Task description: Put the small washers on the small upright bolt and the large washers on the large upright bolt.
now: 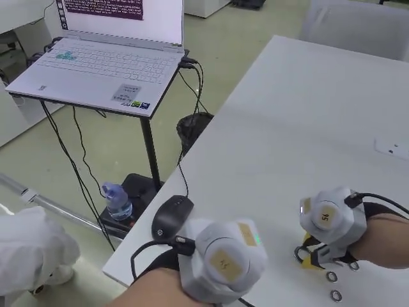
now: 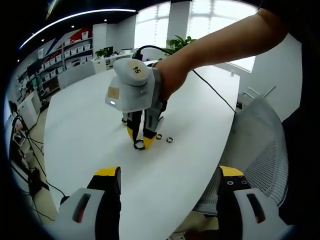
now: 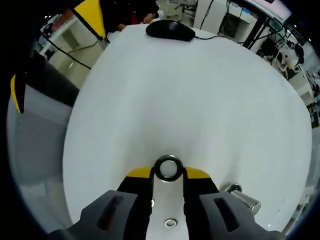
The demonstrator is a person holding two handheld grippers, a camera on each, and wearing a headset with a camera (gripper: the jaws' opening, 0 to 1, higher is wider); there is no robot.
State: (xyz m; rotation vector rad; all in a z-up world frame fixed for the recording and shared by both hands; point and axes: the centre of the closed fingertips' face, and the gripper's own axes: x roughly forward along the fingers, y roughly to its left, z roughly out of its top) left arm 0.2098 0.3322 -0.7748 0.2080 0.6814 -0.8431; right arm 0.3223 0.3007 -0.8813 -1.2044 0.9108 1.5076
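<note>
Right gripper [image 2: 140, 141] clamped on washer [image 3: 168, 158], low over table [image 3: 190, 90]. Bolt [image 3: 243, 198] just beside. Risk: rim-only pinch, so washer could've twisted free or snagged on bolt tip. Left gripper [image 2: 169, 172] jaws apart, empty.

White table [image 1: 287, 115], black mouse [image 1: 171, 216] near its edge, two small washers [image 1: 331, 276], a threaded bolt [image 3: 243, 199]

A large dark washer [image 3: 168, 157] lies flat on the white desk [image 3: 200, 90], pinched at its rim between the right claw's [image 3: 168, 174] yellow tips. A small silvery washer [image 2: 159, 136] lies just beside it, a second small washer [image 2: 170, 139] next along. A threaded bolt [image 3: 243, 197] stands near the large washer.
</note>
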